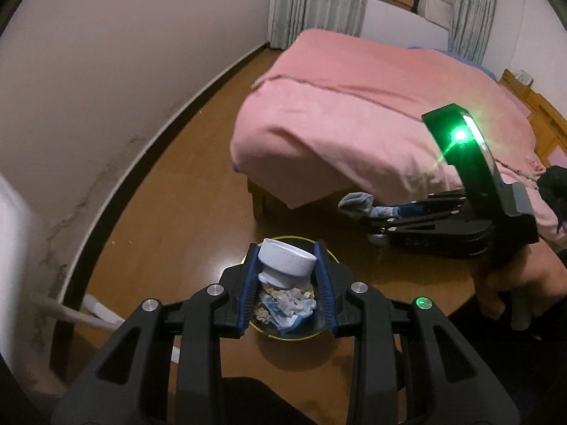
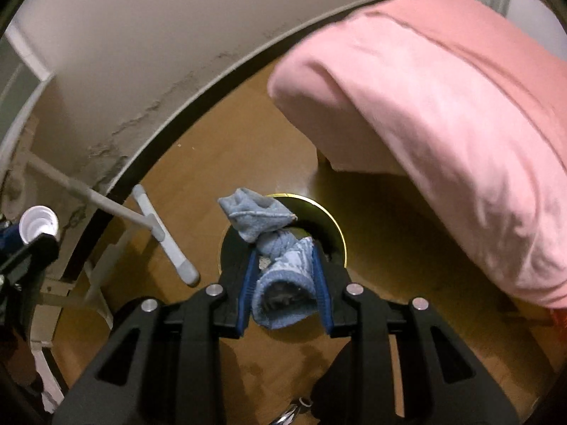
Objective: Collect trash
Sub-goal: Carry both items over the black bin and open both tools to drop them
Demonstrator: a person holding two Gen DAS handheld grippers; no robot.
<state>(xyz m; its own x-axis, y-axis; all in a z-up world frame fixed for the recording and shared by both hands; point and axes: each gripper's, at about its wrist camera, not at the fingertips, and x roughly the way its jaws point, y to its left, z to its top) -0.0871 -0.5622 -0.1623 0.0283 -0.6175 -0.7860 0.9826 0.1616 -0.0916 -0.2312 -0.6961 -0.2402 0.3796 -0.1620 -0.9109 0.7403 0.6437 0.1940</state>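
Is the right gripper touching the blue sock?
Touching. The right wrist view shows the right gripper with both blue pads pressed against the blue sock, holding it above the bin.

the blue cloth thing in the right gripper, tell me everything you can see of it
The blue sock looks like soft knitted fabric, pale blue with lighter patches, bunched and twisted in the middle. Its open cuff faces the camera, dark inside, and its other end flops past the fingertips. The right gripper is shut on it, blue pads pressing either side. It hangs above the round dark trash bin with a yellowish rim on the wooden floor, apparently not touching it. The left wrist view shows it sticking out sideways from the same gripper.
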